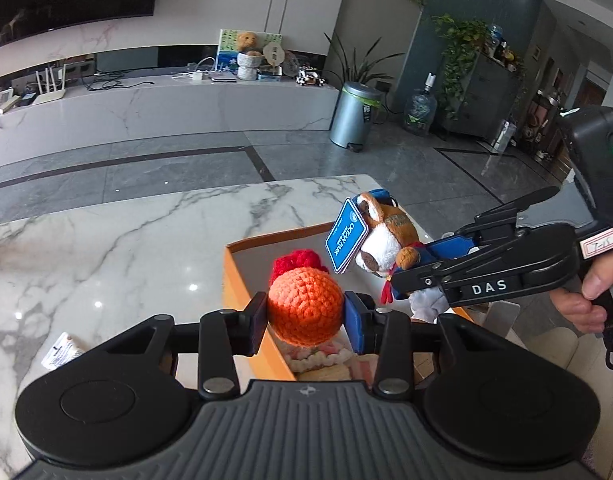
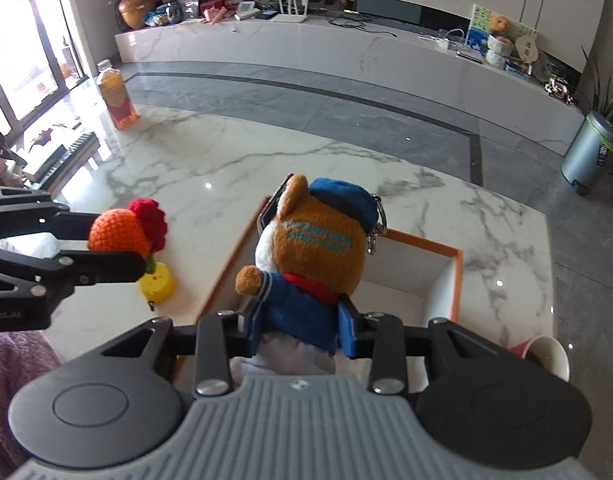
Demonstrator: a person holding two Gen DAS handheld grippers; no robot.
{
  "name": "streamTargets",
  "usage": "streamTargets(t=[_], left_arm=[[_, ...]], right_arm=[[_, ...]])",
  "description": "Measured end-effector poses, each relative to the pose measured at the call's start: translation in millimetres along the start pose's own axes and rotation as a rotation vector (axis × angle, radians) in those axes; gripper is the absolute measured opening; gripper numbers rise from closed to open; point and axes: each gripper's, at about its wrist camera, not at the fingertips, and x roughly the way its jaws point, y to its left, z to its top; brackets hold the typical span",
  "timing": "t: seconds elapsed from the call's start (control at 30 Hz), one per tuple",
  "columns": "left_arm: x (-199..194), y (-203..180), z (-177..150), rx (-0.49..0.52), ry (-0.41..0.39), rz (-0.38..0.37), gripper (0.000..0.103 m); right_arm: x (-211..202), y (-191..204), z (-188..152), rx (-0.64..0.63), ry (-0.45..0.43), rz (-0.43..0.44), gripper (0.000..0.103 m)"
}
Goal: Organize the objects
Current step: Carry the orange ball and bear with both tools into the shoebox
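Note:
My left gripper [image 1: 305, 316] is shut on an orange crocheted ball with a red crocheted tuft [image 1: 304, 304], held over the near left corner of an orange-rimmed open box [image 1: 274, 240]. My right gripper [image 2: 298, 328] is shut on a brown-and-white plush animal in a blue cap and jacket [image 2: 314, 248], held above the box [image 2: 454, 256]. In the left wrist view the plush [image 1: 386, 236] carries a blue tag [image 1: 346, 240] and the right gripper [image 1: 422, 270] comes in from the right. In the right wrist view the crocheted toy [image 2: 122, 232] sits in the left gripper [image 2: 118, 246] at left.
The box stands on a white marble table [image 1: 106, 240]. A yellow round object [image 2: 158, 284] lies beside the box. A bottle of amber drink [image 2: 116, 96] and a keyboard [image 2: 62, 160] are at the table's far left. A red paper cup [image 2: 546, 352] lies right. A small card [image 1: 62, 350] lies left.

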Motion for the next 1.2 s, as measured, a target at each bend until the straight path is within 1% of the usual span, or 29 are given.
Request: streamTargets(t=[0.07, 0.17, 0.27, 0.47, 0.57, 0.67, 0.83, 0.97, 1.0, 1.07, 1.1, 1.13, 1.2], left_arm=[[14, -7, 2, 0.022, 0.017, -0.016, 0.046], [37, -15, 2, 0.05, 0.049, -0.017, 0.046], [60, -18, -1, 0.055, 0.094, -0.018, 0.046], [94, -17, -5, 0.055, 0.151, -0.014, 0.046], [103, -17, -9, 0.051, 0.171, -0.02, 0.046], [108, -18, -13, 0.054, 0.19, -0.023, 0.046], [115, -15, -19, 0.044, 0.218, -0.03, 0.046], [117, -15, -20, 0.041, 0.225, -0.035, 0.046], [117, -15, -20, 0.039, 0.225, -0.037, 0.046], [118, -14, -19, 0.037, 0.225, -0.04, 0.046], [118, -14, -19, 0.037, 0.225, -0.04, 0.046], [118, -14, -19, 0.037, 0.225, -0.04, 0.046], [118, -14, -19, 0.036, 0.225, -0.04, 0.046]], right_arm=[[12, -16, -7, 0.006, 0.02, -0.011, 0.039], [33, -38, -16, 0.017, 0.051, -0.033, 0.039], [53, -51, -23, 0.023, 0.088, -0.039, 0.039], [79, -53, -30, -0.036, 0.134, -0.063, 0.039], [90, -53, -33, -0.038, 0.168, -0.062, 0.039], [98, -49, -34, -0.06, 0.166, -0.062, 0.039], [106, -37, -34, -0.132, 0.194, -0.114, 0.04], [108, -33, -32, -0.161, 0.228, -0.14, 0.043], [105, -34, -32, -0.167, 0.22, -0.14, 0.045], [99, -34, -31, -0.187, 0.197, -0.15, 0.056], [95, -33, -30, -0.197, 0.191, -0.145, 0.056], [92, -33, -29, -0.206, 0.187, -0.146, 0.059], [87, -31, -27, -0.244, 0.169, -0.141, 0.058]])
